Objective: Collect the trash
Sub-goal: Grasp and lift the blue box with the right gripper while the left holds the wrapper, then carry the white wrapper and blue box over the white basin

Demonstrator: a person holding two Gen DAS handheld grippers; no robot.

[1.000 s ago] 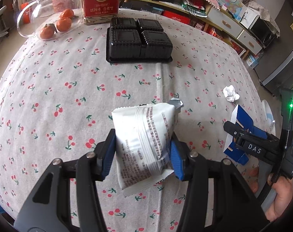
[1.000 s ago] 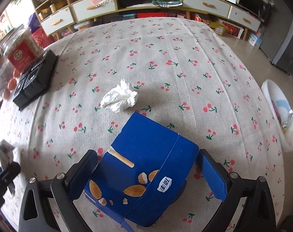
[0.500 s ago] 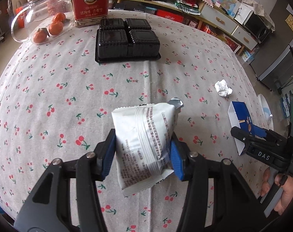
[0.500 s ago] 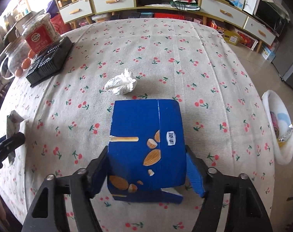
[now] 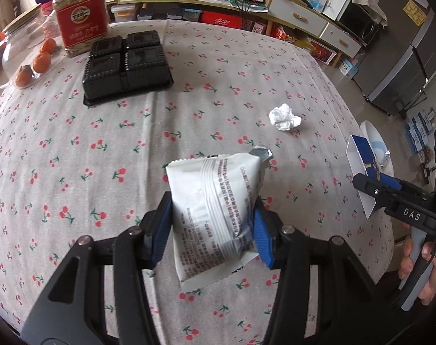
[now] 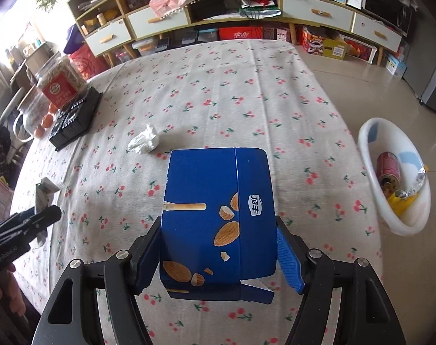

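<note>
A round table (image 6: 246,92) under a cherry-print cloth fills a cluttered living room, shelves and drawers along the far wall.

My right gripper (image 6: 218,256) is clamped at middling width on a blue cardboard snack box printed with almonds (image 6: 218,210), pads on its two side walls, the box lifted clear of the cloth and tilted away from me. My left gripper (image 5: 212,233) pinches a white crinkled plastic snack wrapper with grey print (image 5: 218,207) about its lower half, jaws roughly half closed, the wrapper standing up between the pads.

Off the table's edge to my right sits a white plastic basin (image 6: 367,149) on the floor, already holding a red drink can (image 6: 388,164) and foil scraps; I judge that is where both loads go. To do it well I should carry the box out past the table rim, get squarely over the basin and let go low so the light card does not glance off the wall. Then the wrapper follows.

A crumpled white paper tissue (image 6: 143,143) lies on the cloth beyond the box, untouched, near the black plastic tray (image 6: 74,123).
</note>
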